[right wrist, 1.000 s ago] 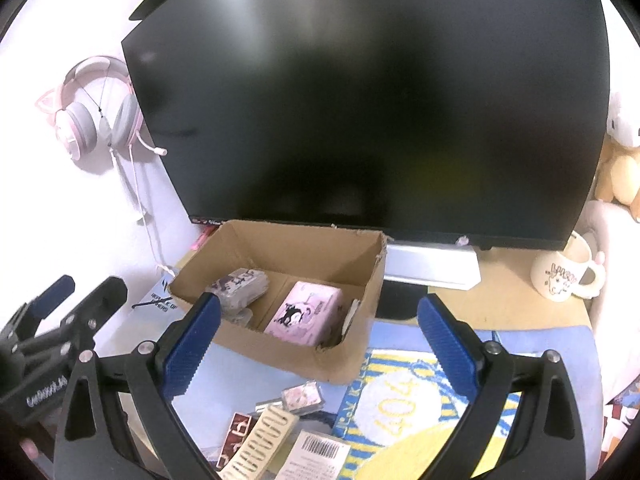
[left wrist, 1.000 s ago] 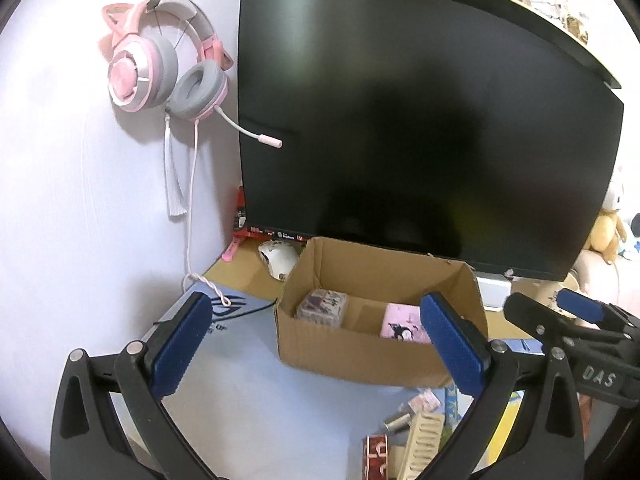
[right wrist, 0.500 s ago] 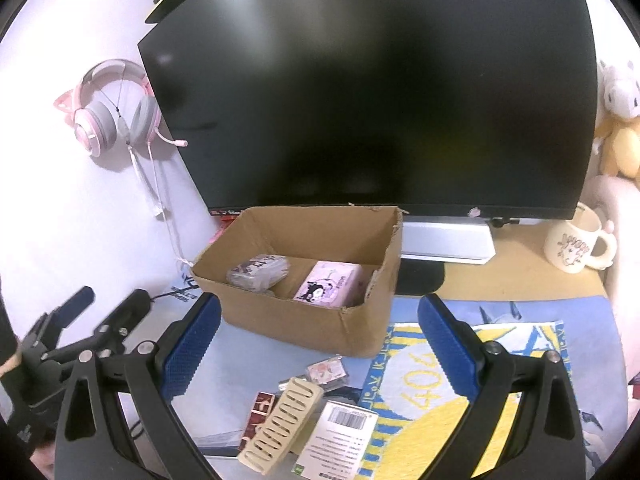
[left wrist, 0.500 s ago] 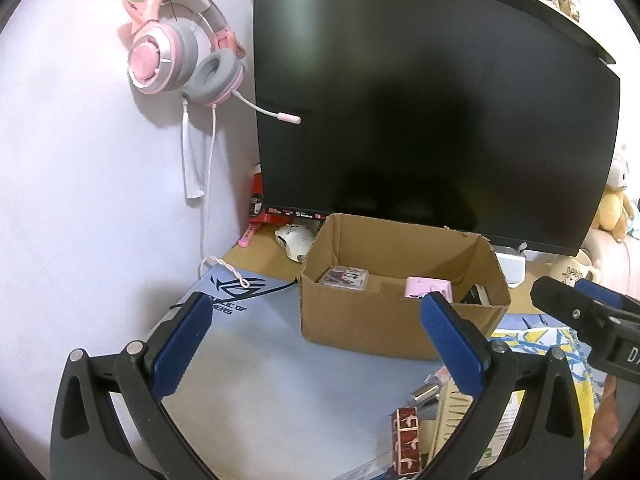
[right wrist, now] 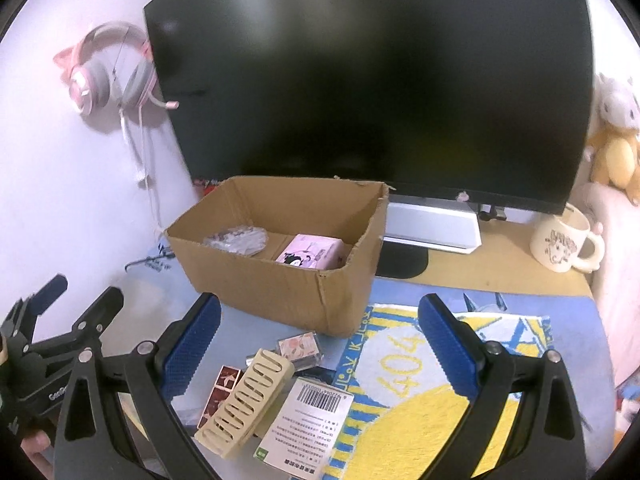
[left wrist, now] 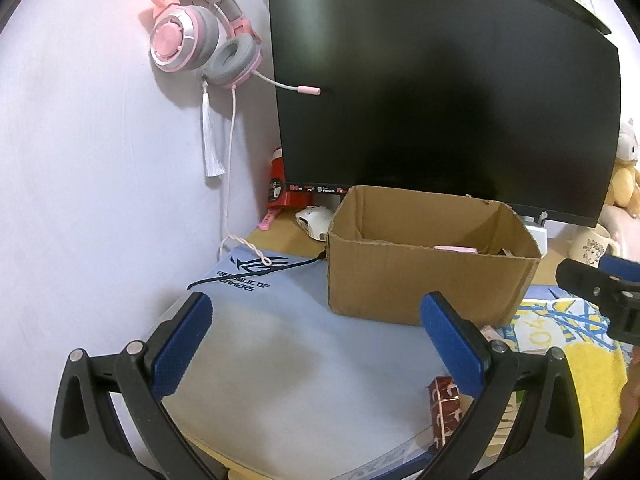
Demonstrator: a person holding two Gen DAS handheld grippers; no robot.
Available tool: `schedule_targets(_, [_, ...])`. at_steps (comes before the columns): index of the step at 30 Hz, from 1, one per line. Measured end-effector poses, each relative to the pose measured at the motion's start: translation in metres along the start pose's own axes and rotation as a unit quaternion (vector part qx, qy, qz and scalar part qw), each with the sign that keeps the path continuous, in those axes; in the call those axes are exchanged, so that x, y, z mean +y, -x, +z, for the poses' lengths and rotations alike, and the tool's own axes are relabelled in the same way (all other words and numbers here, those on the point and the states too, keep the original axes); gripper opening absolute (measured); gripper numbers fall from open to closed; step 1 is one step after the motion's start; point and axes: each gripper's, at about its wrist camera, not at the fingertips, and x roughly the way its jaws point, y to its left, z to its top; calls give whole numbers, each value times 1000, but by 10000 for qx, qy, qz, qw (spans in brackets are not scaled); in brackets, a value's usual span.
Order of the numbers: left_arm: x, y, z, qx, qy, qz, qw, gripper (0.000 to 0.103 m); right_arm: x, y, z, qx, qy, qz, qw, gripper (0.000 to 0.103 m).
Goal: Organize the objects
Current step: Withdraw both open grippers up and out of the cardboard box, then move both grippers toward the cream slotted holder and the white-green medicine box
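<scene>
An open cardboard box stands on the desk mat in front of the monitor; it also shows in the left wrist view. Inside lie a pink box and a clear-wrapped pack. In front of it lie a beige slotted clip, a white barcode box, a dark red card pack and a small clear case. My right gripper is open and empty above these loose items. My left gripper is open and empty over the blue mat, left of the box.
A large black monitor stands close behind the box. Pink headphones hang on the left wall. A cream mug and plush toys are at the right. A yellow and blue towel covers the mat's right part.
Both grippers have drawn back and lowered from the box, so it looks farther and its inside is less visible from the left. The jaws stay open.
</scene>
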Motion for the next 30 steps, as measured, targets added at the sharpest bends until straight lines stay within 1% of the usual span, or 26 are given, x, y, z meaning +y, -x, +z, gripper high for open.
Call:
schedule_targets(4, [-4,1,-4,-28,20,-127,9999,103,-9,-4,-12,-63,-355,-2,9993,103])
schedule_targets(7, [-8,-3,-8,52,-5,-233,9997,103,-9,-8,-19,-111,-334,-91,9993,103])
schedule_targets(10, [-14,-6,-11,94,-62,-249,9996,103,-8,-13,-26,-97,-269,-149,9995,103])
schedule_targets(13, [-18,-8,-14,151,-34,-341,9993,103,-12,-17,-30,0,-417,-218,9989,103])
schedule_targets(14, [-19,-8,-15,180,-8,-389,9991,103,-14,-16,-31,7,-518,-306,9982,103])
schedule_targets(17, [-23,-9,-19,258,-23,-534,9982,103,-20,-11,-32,-63,-730,-413,9965,103])
schedule_targets(21, [-29,-6,-23,230,-136,-518,9983,103,-26,-15,-37,107,-868,-353,9955,103])
schedule_targets(25, [-35,-6,-27,306,-214,-664,9971,103,-28,-23,-44,342,-874,-433,9946,103])
schedule_targets(27, [-40,-5,-28,332,-327,-750,9961,103,-28,-25,-45,407,-870,-465,9943,103])
schedule_targets(30, [-46,-3,-31,314,-488,-740,9956,103,-29,-25,-47,422,-932,-387,9940,103])
